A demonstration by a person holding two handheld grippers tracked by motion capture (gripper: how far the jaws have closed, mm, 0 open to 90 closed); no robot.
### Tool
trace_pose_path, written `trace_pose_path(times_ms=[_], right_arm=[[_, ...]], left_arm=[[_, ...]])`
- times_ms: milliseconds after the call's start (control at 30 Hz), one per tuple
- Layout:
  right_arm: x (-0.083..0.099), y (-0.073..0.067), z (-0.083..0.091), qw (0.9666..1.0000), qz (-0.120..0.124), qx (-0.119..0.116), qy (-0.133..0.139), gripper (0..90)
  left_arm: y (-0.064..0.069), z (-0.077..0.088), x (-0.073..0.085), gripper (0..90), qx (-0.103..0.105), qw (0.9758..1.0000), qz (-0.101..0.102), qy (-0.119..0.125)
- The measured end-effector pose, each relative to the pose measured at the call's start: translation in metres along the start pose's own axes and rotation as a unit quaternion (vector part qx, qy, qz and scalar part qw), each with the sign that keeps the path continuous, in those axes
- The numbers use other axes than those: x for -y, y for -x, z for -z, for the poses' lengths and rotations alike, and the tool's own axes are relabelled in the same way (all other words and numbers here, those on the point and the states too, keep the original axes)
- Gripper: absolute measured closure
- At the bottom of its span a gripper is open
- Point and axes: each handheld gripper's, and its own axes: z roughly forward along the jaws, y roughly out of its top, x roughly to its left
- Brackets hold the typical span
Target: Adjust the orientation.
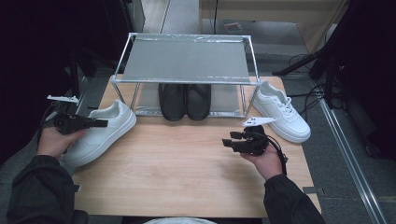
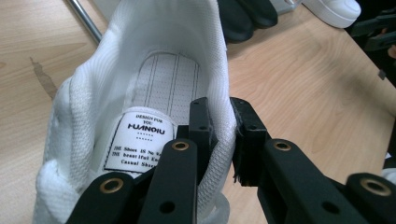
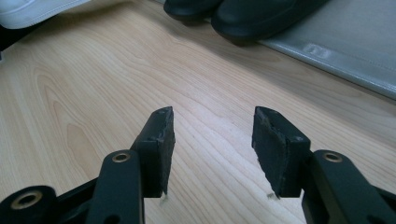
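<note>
A white sneaker (image 1: 100,133) lies on the left of the wooden table (image 1: 187,172). My left gripper (image 1: 103,123) is shut on it. In the left gripper view one jaw is inside the sneaker (image 2: 163,79) and the other outside, and my left gripper (image 2: 222,116) pinches the padded collar wall between them. A label with print shows on the insole. My right gripper (image 1: 227,139) hovers open over the table's right half. In the right gripper view my right gripper (image 3: 212,135) has only bare wood between its fingers.
A metal two-level rack (image 1: 187,58) stands at the back of the table. A pair of black shoes (image 1: 184,100) sits on its lower shelf. A second white sneaker (image 1: 280,112) rests to the right of the rack. Cables lie on the floor at the right.
</note>
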Motion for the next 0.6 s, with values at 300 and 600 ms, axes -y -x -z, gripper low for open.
trace_pose_path(times_ms=[300, 600], right_arm=[[-0.011, -0.003, -0.012, 0.9998, 0.009, -0.020, 0.001, 50.2], [-0.023, -0.008, -0.022, 0.9992, 0.021, -0.033, 0.006, 49.9]], left_arm=[[0.028, 0.011, 0.005, 80.5, -0.007, 1.0000, -0.003, 0.004], [0.060, 0.001, 0.004, 80.7, -0.005, 0.9995, -0.030, -0.001]])
